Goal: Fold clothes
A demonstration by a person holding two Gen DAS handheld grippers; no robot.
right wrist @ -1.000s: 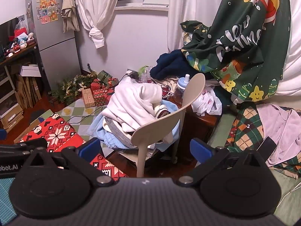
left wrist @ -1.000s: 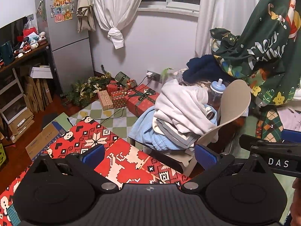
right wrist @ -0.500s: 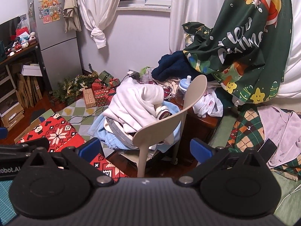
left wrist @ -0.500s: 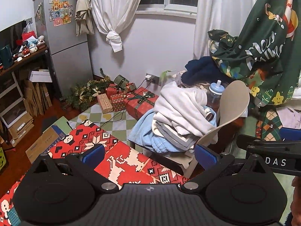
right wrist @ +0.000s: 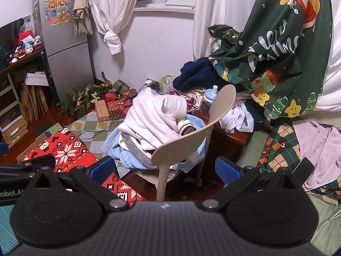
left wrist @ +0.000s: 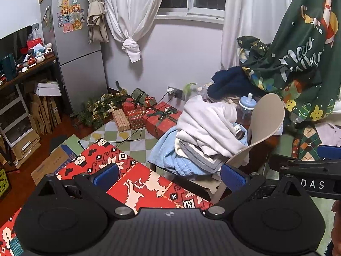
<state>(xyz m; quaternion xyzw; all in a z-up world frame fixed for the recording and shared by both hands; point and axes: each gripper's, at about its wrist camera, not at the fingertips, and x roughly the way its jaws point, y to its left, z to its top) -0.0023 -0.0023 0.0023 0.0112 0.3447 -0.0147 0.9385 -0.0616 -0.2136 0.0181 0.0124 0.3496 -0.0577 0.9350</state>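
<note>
Left tongs (left wrist: 169, 171) spread wide, nothing gripped, above the red patterned surface (left wrist: 138, 183). Right tongs (right wrist: 163, 167) also wide apart and empty, facing the beige chair (right wrist: 191, 136). Clothes pile (right wrist: 153, 125): white top over grey knit and blue blanket, heaped on the chair seat, untouched by either tongs.
</note>
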